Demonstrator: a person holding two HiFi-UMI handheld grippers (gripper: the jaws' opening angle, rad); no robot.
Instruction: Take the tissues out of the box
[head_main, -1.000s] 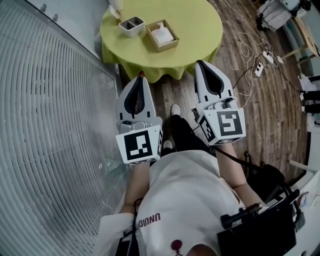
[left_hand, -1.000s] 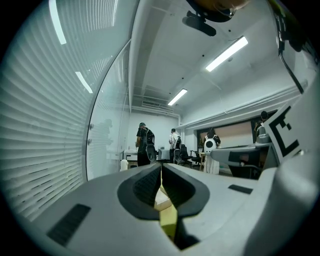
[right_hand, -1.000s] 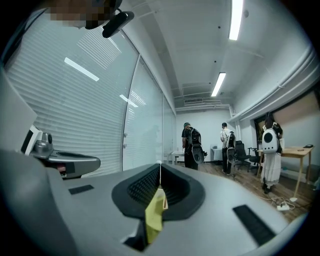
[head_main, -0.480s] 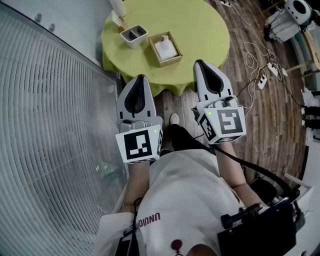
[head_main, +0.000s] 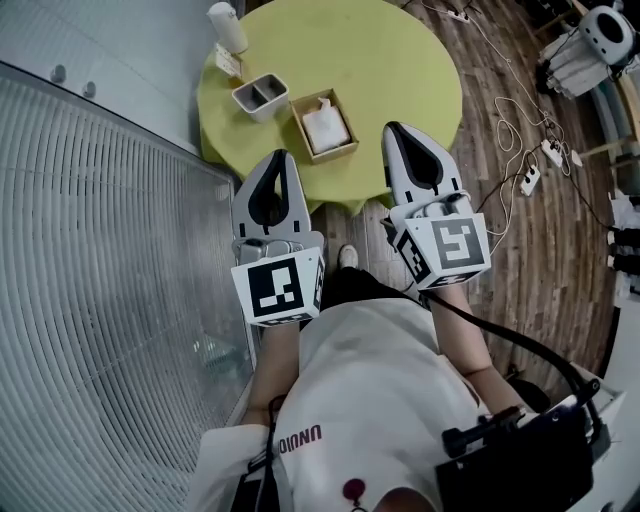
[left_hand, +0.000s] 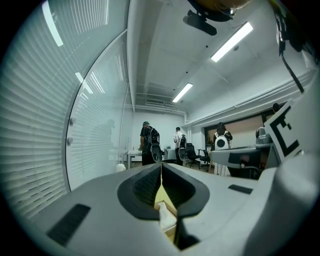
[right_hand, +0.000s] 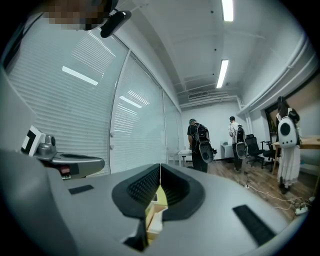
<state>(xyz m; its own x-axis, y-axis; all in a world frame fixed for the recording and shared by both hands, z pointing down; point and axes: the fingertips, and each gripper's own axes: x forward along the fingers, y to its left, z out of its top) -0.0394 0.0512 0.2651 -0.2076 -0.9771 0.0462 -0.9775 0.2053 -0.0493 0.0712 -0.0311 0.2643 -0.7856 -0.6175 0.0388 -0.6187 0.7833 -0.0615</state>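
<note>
A wooden tissue box (head_main: 323, 125) with a white tissue poking from its top stands on the round yellow-green table (head_main: 400, 70). My left gripper (head_main: 279, 154) is shut and empty, its tip just short of the table's near edge and nearer to me than the box. My right gripper (head_main: 393, 127) is also shut and empty, its tip over the table's near edge to the right of the box. In the left gripper view, the box (left_hand: 167, 216) shows through the gap under the shut jaws. It shows the same way in the right gripper view (right_hand: 153, 220).
A white two-compartment holder (head_main: 260, 96) and a white cup (head_main: 228, 27) stand left of the box. A glass wall with blinds (head_main: 90, 250) runs along the left. Cables and a power strip (head_main: 530, 178) lie on the wooden floor at right. People (right_hand: 199, 145) stand far down the room.
The table and box have come closer and lower in the head view. Both shut grippers now reach the table's near edge, nearer the box.
</note>
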